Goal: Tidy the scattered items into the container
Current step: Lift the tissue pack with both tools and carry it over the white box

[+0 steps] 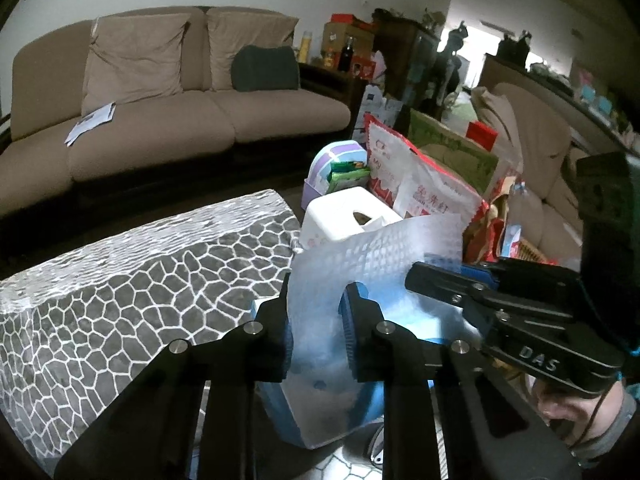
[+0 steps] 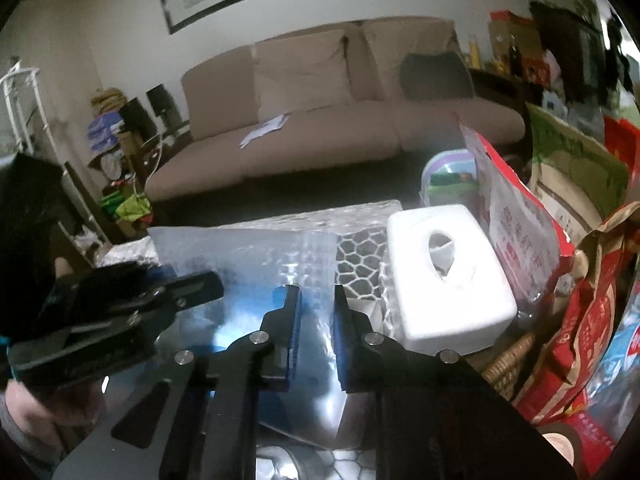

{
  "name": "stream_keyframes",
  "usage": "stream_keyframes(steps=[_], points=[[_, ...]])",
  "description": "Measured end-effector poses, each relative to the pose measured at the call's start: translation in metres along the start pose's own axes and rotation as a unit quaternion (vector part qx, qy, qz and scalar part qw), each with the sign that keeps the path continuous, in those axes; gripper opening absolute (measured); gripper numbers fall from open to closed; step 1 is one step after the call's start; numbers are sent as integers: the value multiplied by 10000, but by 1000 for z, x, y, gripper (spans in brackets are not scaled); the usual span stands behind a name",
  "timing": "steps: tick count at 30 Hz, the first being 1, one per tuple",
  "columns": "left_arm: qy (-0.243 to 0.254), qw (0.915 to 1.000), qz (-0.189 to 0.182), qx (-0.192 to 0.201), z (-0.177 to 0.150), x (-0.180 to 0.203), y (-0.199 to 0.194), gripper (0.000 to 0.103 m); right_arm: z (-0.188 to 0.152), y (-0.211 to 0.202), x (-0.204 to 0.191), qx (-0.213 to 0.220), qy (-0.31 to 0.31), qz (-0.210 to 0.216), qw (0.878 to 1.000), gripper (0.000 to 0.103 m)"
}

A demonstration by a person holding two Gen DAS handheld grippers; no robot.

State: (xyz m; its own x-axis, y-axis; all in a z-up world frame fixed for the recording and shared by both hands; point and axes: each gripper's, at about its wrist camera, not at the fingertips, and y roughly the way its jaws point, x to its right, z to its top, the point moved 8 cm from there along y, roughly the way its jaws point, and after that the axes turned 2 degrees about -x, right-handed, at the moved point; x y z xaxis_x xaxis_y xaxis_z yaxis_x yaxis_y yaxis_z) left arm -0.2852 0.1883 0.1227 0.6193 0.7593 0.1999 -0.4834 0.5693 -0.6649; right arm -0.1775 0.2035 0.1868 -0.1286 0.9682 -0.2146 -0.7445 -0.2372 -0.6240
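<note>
A translucent plastic bag with something blue inside — contents too blurred to name — stands upright on the patterned table beside a white tissue box. The left gripper and right gripper each clamp its film.

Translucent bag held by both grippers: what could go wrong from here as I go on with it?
1. The translucent bag is thin and limp; the left gripper and right gripper each pinch only a small patch, so the film may slip or tear if they pull apart.
2. The white tissue box and red snack bags stand close on the right; a swing that way could knock them.
</note>
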Motion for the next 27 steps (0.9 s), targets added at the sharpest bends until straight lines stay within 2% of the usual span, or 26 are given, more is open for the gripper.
stream_keyframes(steps=[7,9,10,11,18,23,27], points=[[-137,9999,-51,-58,-1,-3,5,20,-1,-6,-5,84,-111,48,9999,10],[-121,9999,-2,-8,0,0,4,17,-1,-9,-8,139,-213,1,9997,8],[-97,9999,33,22,-1,3,2,10,-1,-10,-9,163,-256,-4,9995,8],[-83,9999,46,49,-1,6,1,7,-1,-11,-11,191,-280,-20,9994,7],[-214,9994,80,260,6,11,-12,6,7,-21,-16,435,-205,-4,9988,7],[-420,9972,-73,613,23,11,-39,6,24,-43,-25,853,-149,86,9962,7],[-315,9967,-11,744,37,14,-68,6,42,-61,-41,909,-242,129,9955,7]])
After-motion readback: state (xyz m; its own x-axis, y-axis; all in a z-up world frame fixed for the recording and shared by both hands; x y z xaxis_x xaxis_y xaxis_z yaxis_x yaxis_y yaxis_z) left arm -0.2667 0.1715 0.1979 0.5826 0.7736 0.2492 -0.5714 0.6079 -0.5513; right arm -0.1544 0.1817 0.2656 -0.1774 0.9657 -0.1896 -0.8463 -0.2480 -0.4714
